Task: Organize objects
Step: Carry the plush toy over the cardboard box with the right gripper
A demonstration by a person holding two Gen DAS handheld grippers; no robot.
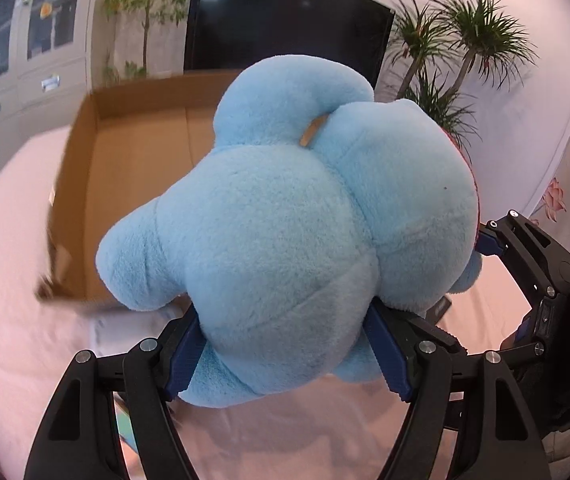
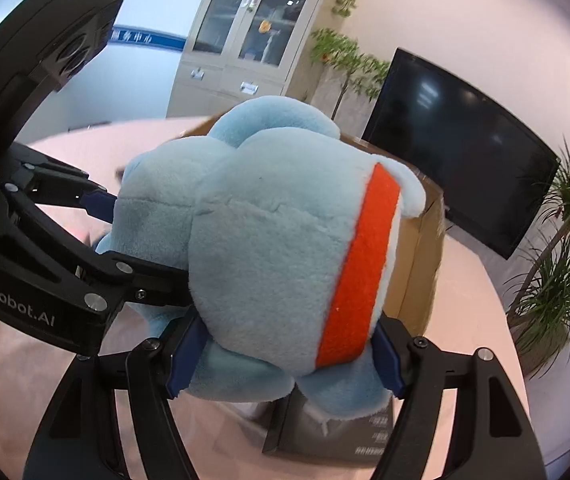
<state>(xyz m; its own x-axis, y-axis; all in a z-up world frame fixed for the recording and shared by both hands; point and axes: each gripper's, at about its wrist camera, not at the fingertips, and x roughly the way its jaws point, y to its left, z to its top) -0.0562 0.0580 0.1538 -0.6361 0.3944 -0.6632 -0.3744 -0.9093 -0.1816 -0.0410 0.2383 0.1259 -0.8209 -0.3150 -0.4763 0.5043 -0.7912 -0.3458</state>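
I have the blue plush toy (image 1: 285, 232) aloft over the pink table (image 1: 13, 320), just before the open cardboard box (image 1: 85, 184) | left gripper (image 1: 285, 352) pinching its rear | right gripper (image 2: 285, 360) pinching its side by the orange band (image 2: 361, 268) | long axis running away toward the box | black box (image 2: 333, 432) below.

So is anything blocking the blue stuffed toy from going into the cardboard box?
Nothing visible does. Both the left gripper and right gripper clamp the blue plush toy, held above the table. The open cardboard box lies just beyond it, and its visible inside looks bare.
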